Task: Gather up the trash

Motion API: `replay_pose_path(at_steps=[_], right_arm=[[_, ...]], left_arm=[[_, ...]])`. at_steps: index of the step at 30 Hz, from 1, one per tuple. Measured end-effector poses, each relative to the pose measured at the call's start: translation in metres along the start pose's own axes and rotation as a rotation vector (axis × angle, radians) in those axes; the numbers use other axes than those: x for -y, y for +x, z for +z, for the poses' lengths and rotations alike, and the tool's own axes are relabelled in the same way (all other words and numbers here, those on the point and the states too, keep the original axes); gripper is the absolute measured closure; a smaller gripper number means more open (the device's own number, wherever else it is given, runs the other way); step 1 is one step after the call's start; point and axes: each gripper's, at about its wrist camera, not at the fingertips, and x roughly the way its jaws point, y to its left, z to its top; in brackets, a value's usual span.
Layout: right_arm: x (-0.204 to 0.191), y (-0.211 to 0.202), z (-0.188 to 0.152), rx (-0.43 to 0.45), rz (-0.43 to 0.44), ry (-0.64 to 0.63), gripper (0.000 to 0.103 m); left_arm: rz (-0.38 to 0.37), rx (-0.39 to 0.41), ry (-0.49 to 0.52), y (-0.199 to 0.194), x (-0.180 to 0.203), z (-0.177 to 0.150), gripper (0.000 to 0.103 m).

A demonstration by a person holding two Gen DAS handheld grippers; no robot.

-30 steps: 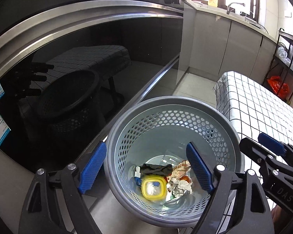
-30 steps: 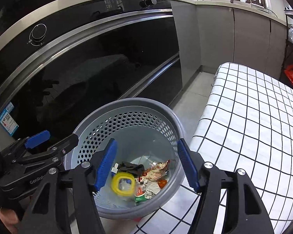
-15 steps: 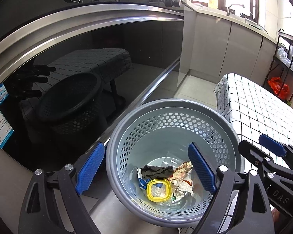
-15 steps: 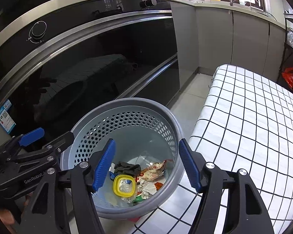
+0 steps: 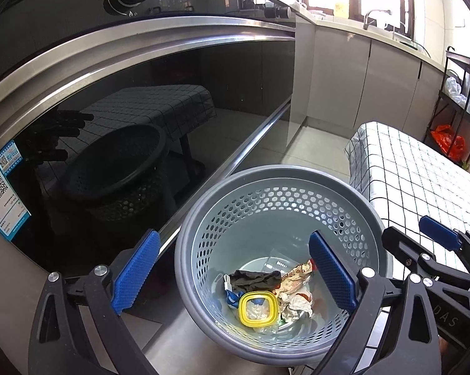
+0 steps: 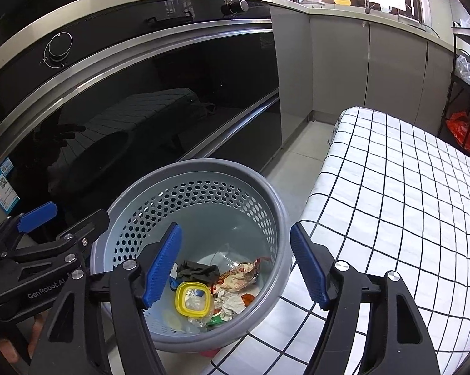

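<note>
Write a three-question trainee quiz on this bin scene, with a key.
1. True or false: the yellow lid lies inside the bin.
2. The checked cloth is on which side of the bin in the right wrist view: A left, B right?
3. Fill in: the left tool holds ____.

Key: 1 true; 2 B; 3 nothing: its jaws are opening, with only the bin far below.

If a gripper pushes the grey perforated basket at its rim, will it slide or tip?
The grey basket is probably light: thin, perforated plastic walls, and only a few scraps and a yellow-rimmed lid at the bottom. It narrows toward the base, so a push at the rim may well tip it rather than slide it.
</note>
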Motion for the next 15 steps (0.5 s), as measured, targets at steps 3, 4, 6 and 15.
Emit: replay_pose_path(at_steps=[3,4,6,15], right_arm=[[-0.0015,0.0001,-0.0001,0.004,-0.006,-0.006,0.033],[-0.0018,-0.0002,-0.0003,0.006,-0.009,-0.007,0.032],[-0.0024,-0.0007,-0.0001,0.01,-0.015,-0.009,0.032],[0.0011,-0.0061,-0.0002,0.025,-0.016,0.01,0.032]], left_arm=[[0.006,0.001,-0.003,-0.0003,-0.0012,0.0002,0.007],[0.005,0.001,-0.006,-0.0002,-0.0014,0.0006,0.007],[0.003,0.005,-0.012,-0.0006,-0.0025,0.0009,0.007],[0.014,0.012,-0.014,-0.0028,-0.0043,0.0013,0.007]])
